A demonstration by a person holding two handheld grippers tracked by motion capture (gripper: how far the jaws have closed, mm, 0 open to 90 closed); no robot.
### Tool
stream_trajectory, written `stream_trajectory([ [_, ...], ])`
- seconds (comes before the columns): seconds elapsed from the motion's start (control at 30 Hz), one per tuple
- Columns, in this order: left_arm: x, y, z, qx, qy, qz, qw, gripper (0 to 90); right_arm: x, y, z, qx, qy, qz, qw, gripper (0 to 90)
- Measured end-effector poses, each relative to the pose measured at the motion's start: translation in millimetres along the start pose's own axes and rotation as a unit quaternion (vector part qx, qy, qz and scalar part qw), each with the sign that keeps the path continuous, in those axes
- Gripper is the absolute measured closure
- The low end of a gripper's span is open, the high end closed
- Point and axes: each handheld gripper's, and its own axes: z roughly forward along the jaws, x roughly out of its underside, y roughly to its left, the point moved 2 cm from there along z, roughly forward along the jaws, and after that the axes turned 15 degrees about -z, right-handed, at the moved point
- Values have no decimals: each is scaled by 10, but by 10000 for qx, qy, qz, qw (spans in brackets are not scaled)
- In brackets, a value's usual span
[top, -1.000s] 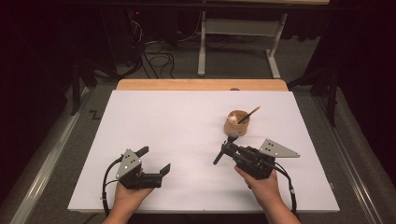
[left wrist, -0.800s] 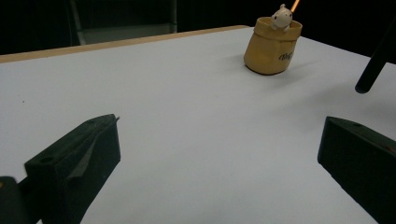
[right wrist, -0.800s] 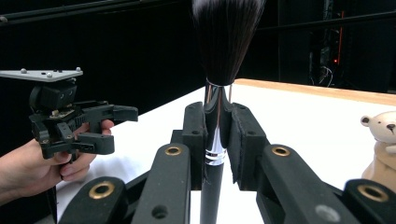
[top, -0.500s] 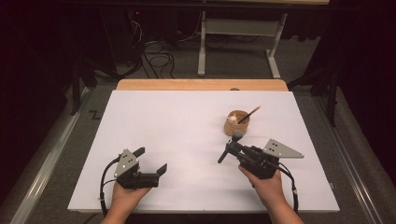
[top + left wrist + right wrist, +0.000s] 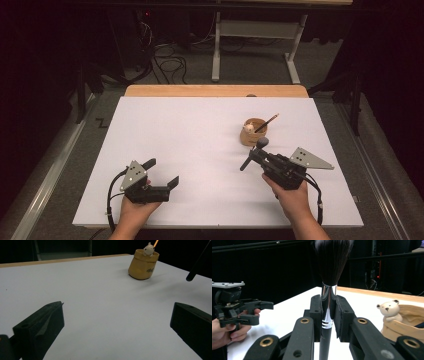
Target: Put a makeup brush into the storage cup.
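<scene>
Right hand-held gripper (image 5: 328, 315) clamping makeup brush (image 5: 329, 285) by metal collar, bristles pointing up and away in right gripper view. In high view, brush (image 5: 252, 155) hovering just short of bear-trimmed holder (image 5: 254, 131), not yet touching. Pencil (image 5: 266, 123) already sitting in holder. Left hand-held gripper (image 5: 162, 172) resting near front edge of counter (image 5: 200, 130), jaws standing apart, gripping nothing. Judging: pickup done; remaining is carrying brush over holder's rim, lowering handle in, letting go.

black-bristled, silver-ferruled brush (image 5: 329, 292); tan pot (image 5: 253, 132); white table (image 5: 190, 140)
</scene>
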Motion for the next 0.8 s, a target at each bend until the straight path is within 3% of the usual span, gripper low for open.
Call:
stream_trajectory([
  [0.8,-6,3,-17,16,-24,89,10000,2,43,-289,-203,647,16,-11,9979,796],
])
